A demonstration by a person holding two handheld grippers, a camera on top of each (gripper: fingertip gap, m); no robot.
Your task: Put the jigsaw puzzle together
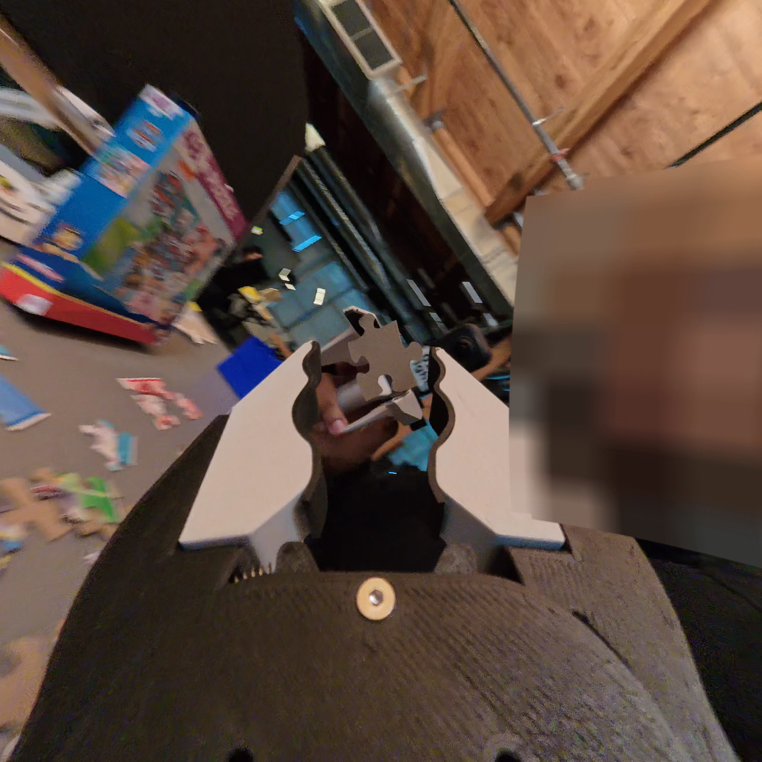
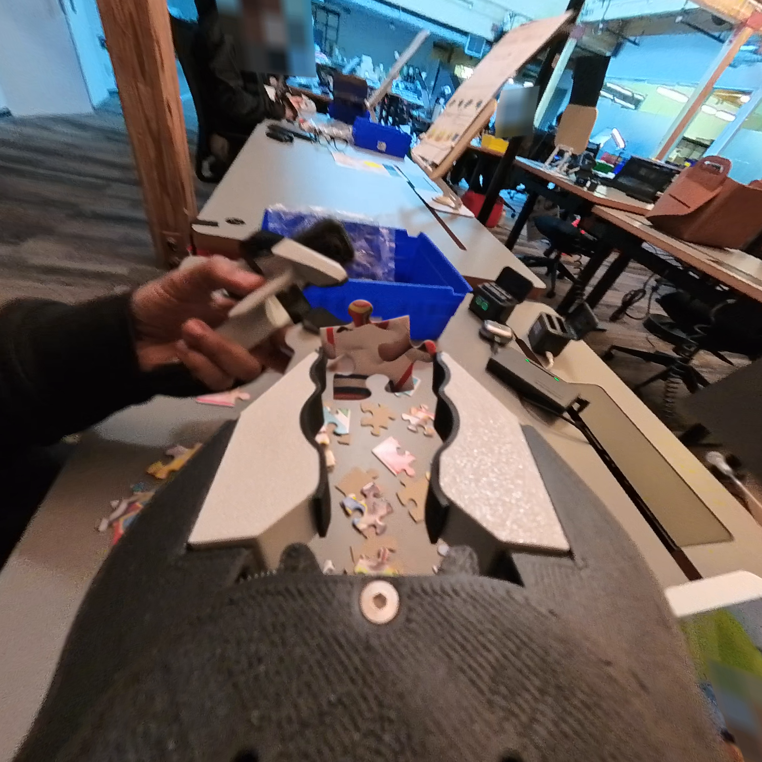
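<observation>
Puzzle piece [image 2: 367, 346] stands upright, knob up, clamped crosswise in right gripper [image 2: 377, 363]; left gripper [image 1: 373, 363] gapes.

Matt cardboard puzzle piece [image 1: 385, 358]; glossy blue plastic bin [image 2: 396, 284].

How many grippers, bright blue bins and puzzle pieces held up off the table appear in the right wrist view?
Grippers: 2, right gripper and left gripper
Bright blue bins: 2
Held puzzle piece: 1
Total: 5
</observation>
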